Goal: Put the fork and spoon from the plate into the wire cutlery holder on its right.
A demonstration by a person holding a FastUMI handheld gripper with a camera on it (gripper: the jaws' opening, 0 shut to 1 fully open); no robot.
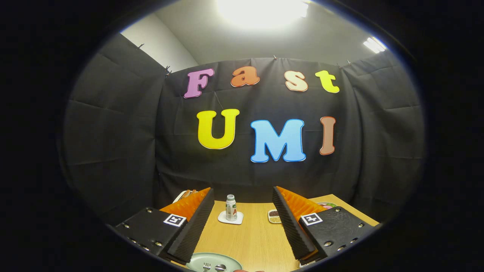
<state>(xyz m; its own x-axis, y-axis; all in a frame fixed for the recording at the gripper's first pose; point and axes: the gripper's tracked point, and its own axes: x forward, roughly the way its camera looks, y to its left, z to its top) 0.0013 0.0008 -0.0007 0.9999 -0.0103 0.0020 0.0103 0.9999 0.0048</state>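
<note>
Gripper [242, 223] fingers spread wide, holding nothing, raised over a wooden table [253, 241]; plate [200, 260] low between the fingers, fork [206, 267] and spoon [220, 268] on it; small bottle [231, 207] on a coaster [223, 219] beyond, small dish [273, 216] beside it

Wooden table [257, 241] bears plate [196, 260], coaster [223, 219], perhaps a dish [273, 216].

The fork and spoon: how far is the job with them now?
Nothing looks done yet. The fork and the spoon both lie on the plate, low between the fingers. Nothing is in hand: the gripper is open and empty above the table, with a small bottle beyond it. Both pieces are left to move; I cannot make out the holder here.
</note>
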